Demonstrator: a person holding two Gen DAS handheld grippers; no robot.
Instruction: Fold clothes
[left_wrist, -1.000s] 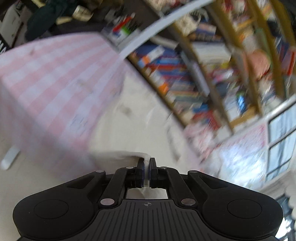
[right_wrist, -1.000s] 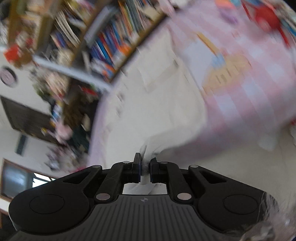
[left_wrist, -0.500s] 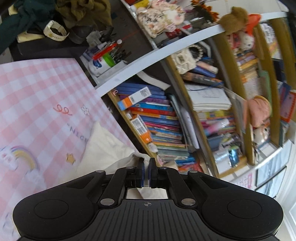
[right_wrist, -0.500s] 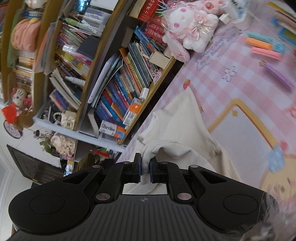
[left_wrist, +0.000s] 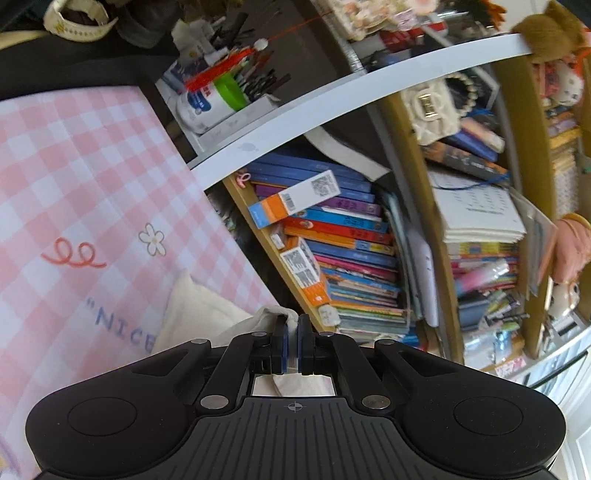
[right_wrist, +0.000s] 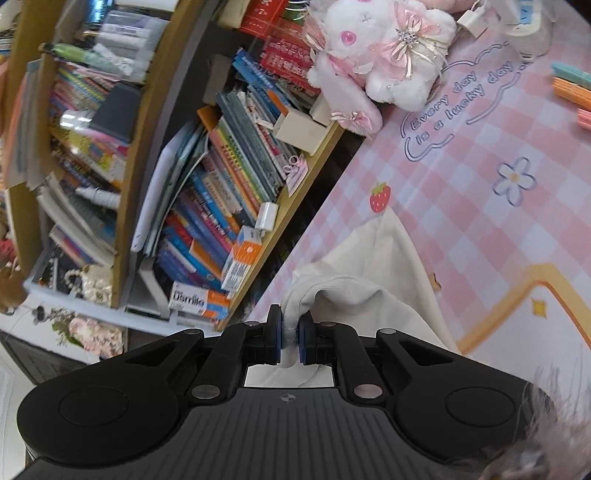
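Nearest my left-hand camera, the left claw (left_wrist: 291, 341) is closed narrow on a fold of the cream garment (left_wrist: 195, 310), whose edge rises between the blue pads (left_wrist: 281, 347); a strip of the same cloth shows below, through the frame window. In my right-hand camera, the right claw (right_wrist: 290, 341) likewise pinches a bunched hem of the cream garment (right_wrist: 384, 266), the fabric squeezed between its pads and puckering just above them. Beyond both claws I see the rest of the garment draped on the desk (left_wrist: 74, 177), which is covered by a pink checked cloth printed with a flower, a strawberry (right_wrist: 379, 197) and the words "Every day is a lucky day". The garment lies near the desk's edge, on the side facing the bookshelf (left_wrist: 343, 240). Farther off, a white and pink plush rabbit (right_wrist: 373, 51) sits at the desk's far edge, with coloured pens (right_wrist: 570, 79) beside it. Farthest, the shelves hold crowded rows of books.
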